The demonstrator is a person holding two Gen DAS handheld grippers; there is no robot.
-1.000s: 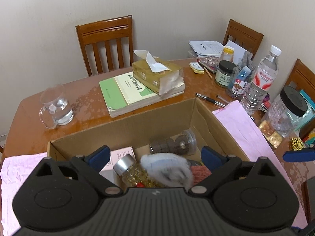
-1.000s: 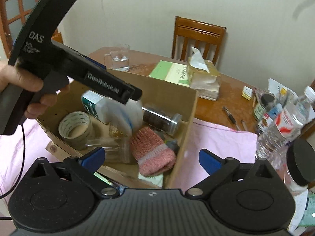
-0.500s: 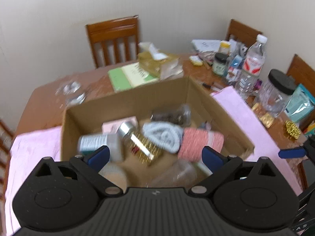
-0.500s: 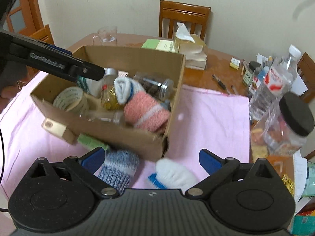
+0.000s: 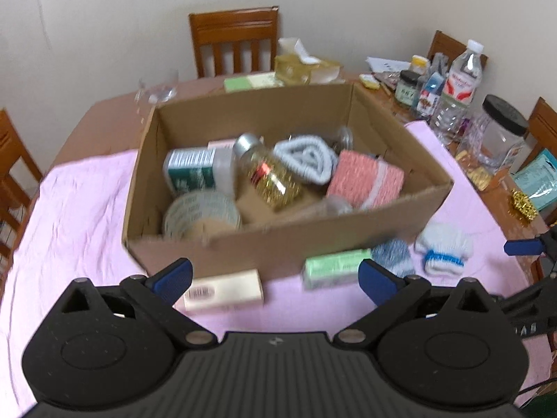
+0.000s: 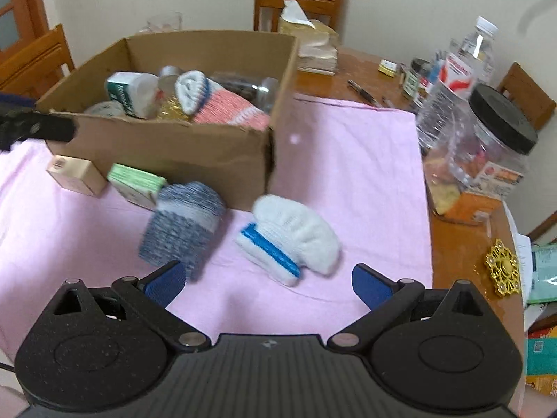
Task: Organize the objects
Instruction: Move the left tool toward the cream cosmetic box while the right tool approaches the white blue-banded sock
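The cardboard box (image 5: 278, 244) stands on a pink cloth (image 5: 80, 209). It holds a pink sock roll (image 5: 362, 179), a white-and-blue sock (image 5: 306, 160), a gold-filled jar (image 5: 271, 177), a tape roll (image 5: 202, 212) and a green-and-white bottle (image 5: 195, 174). My left gripper (image 5: 275, 277) hangs in front of the box's near wall, its jaws opening with nothing between them. Below it lie a beige carton (image 5: 226, 292) and a green carton (image 5: 334, 264). My right gripper (image 6: 268, 280) is open above the cloth, just short of a blue-grey sock roll (image 6: 181, 223) and a white sock with a blue band (image 6: 296, 237).
Along the right table edge stand a water bottle (image 6: 452, 80), a clear jar with a black lid (image 6: 487, 146), small jars and pens, and a gold trinket (image 6: 503, 268). A tissue box (image 5: 303, 62), books and a glass jug (image 5: 156, 90) sit behind the box. Wooden chairs ring the table.
Both grippers have drawn back from over the box toward the near side and sunk lower. The white-and-blue sock, earlier between my left jaws, now lies in the box. Socks and cartons outside came into view.
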